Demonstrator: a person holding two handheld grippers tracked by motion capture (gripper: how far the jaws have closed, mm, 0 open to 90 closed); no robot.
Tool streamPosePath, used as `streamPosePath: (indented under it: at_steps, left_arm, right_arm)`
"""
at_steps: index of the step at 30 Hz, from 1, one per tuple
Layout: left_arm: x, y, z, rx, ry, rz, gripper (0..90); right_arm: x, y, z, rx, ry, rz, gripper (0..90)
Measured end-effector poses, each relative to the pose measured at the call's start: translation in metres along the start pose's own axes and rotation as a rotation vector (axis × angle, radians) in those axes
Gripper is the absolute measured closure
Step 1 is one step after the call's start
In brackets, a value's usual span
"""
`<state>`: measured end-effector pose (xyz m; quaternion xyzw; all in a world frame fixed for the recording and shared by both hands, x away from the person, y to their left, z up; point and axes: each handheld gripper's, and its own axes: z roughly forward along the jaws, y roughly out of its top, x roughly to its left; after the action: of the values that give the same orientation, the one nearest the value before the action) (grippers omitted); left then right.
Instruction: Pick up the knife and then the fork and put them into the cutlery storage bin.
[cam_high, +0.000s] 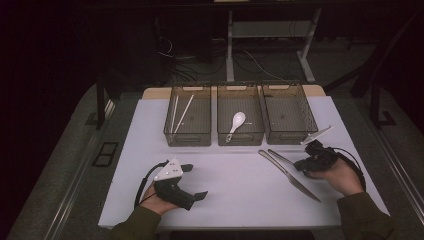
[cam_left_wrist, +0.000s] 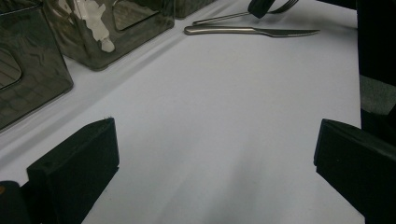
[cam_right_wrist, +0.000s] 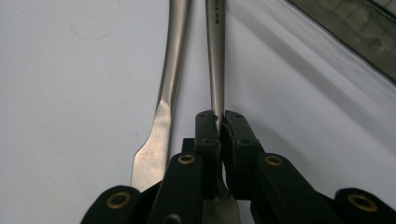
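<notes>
Seen from the high view, the right gripper (cam_high: 306, 164) sits near the right edge of the white table cover (cam_high: 235, 195), closed over the end of a slim silver metal fork (cam_high: 281, 157) that lies just beside a long silver table knife (cam_high: 290, 176); both utensils are in front of the three smoky translucent plastic bins (cam_high: 240, 121). Those bins stand in a row at the far side: the left one holds pale chopsticks (cam_high: 181, 114), the middle one a white ceramic soup spoon (cam_high: 236, 123), and the right one looks empty, though the dim light makes that hard to confirm. The left gripper (cam_high: 192, 181) rests on the cover at the near left, well apart from the cutlery.

Through the left gripper view, its own two black jaws stand wide apart with nothing but bare cover between them; the knife (cam_left_wrist: 252, 31) and, behind it, the fork (cam_left_wrist: 224, 18) lie far off near the top edge.

Along the right gripper view, the black jaws are pinched together on the fork's narrow neck (cam_right_wrist: 216, 88), the pads (cam_right_wrist: 208, 133) pressing it from both sides, while the knife (cam_right_wrist: 163, 107) lies alongside to the left, close but seemingly not caught in the grip. I judge the fork stiff, fairly light and smooth enough to slip or swivel between the pads, so a hold on the flat neck near the tines, as here, should keep it from rolling; lifting gently would avoid dragging the neighbouring knife
</notes>
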<state>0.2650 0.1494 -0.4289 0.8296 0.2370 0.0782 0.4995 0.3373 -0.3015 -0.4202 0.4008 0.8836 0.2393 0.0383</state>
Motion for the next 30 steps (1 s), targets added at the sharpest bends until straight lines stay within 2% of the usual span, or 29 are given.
streamPosePath:
  at_steps: [9,20,30]
  left_arm:
    - [0.0,0.0,0.0,-0.001,0.0,0.0,0.0]
    - [0.001,0.0,0.0,0.0,0.001,0.005,0.0]
    - [0.001,0.0,0.001,0.004,-0.002,0.006,0.0]
  right_arm:
    - [-0.004,-0.004,-0.012,-0.051,0.002,0.019,84.8]
    - [-0.003,-0.008,-0.031,-0.122,-0.005,0.015,84.7]
    - [-0.002,-0.014,-0.057,-0.223,0.016,0.027,84.8]
